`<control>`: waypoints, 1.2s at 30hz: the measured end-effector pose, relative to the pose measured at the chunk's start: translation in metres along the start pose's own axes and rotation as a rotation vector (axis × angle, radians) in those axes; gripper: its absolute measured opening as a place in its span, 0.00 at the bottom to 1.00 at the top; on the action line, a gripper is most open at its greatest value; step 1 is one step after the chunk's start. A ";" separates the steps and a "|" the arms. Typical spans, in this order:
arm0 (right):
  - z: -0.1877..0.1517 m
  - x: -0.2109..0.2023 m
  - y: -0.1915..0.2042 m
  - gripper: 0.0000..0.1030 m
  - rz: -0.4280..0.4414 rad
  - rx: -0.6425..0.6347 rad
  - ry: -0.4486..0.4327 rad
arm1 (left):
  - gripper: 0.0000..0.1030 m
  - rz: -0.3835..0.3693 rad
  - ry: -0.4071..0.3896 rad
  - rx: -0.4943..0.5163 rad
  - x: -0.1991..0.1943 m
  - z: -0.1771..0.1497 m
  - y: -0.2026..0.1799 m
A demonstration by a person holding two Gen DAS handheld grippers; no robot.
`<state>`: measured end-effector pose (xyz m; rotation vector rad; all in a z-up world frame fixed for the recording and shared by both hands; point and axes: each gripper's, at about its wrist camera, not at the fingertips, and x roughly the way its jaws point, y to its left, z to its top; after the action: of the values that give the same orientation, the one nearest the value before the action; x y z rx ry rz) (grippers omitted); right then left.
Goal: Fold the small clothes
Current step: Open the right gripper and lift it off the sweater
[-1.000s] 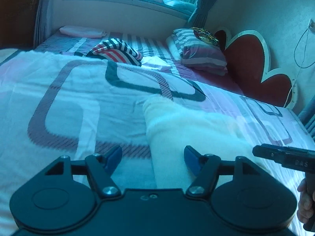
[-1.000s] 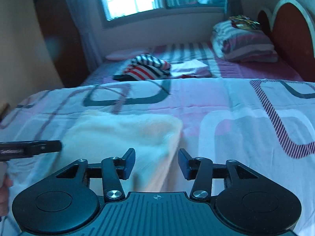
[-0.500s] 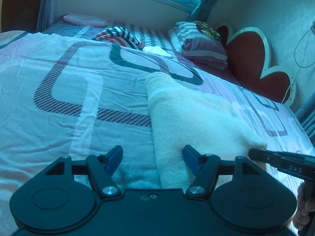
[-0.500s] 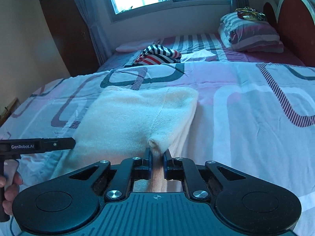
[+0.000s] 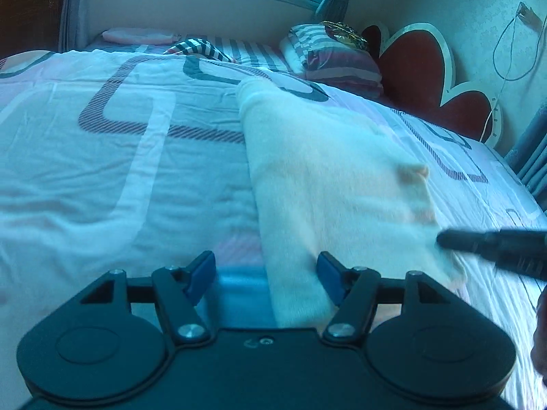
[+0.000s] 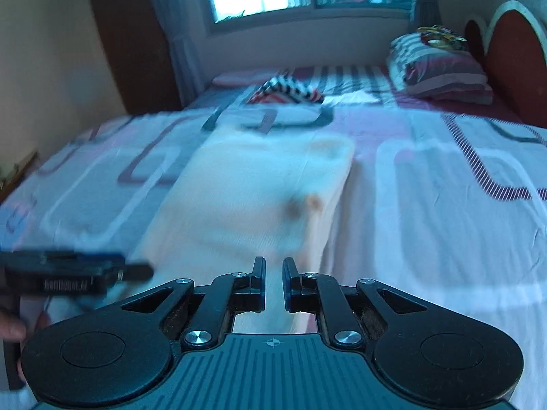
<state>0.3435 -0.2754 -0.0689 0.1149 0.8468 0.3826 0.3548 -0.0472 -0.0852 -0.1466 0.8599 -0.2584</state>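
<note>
A cream fleece garment lies flat on the patterned bedspread, blurred by motion. My left gripper hovers at its near left corner. The jaws stand wide and are closing slightly, with the garment's left edge between them, and the pads press on nothing. My right gripper is shut on the near edge of the cream garment, with fabric pinched between its pads. Each gripper shows in the other's view: the right gripper at the garment's near right, the left gripper at its near left.
A red, white and black striped garment lies farther back on the bed beside a white piece. Striped pillows lean against the red heart-shaped headboard. A window sits beyond the bed, and a dark wardrobe stands on the left.
The right gripper's jaws closed on the garment's near edge. Both grippers moved forward across the bed, so the garment now sits larger and blurred in both views.
</note>
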 end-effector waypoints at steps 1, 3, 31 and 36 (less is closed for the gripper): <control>-0.012 0.005 0.005 0.10 -0.022 -0.015 0.033 | 0.63 0.002 0.001 0.000 -0.003 -0.004 -0.001; -0.024 0.003 0.007 0.10 -0.039 -0.012 0.009 | 0.63 0.017 -0.001 0.028 -0.008 -0.011 -0.006; -0.014 0.009 0.010 0.10 -0.081 -0.072 0.061 | 0.69 0.118 0.052 0.019 -0.008 -0.005 -0.014; 0.007 -0.009 -0.003 0.15 -0.105 0.004 -0.074 | 0.93 0.142 -0.045 0.028 -0.020 0.018 -0.012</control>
<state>0.3446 -0.2811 -0.0588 0.0869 0.7776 0.2762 0.3539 -0.0526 -0.0568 -0.0646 0.8180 -0.1334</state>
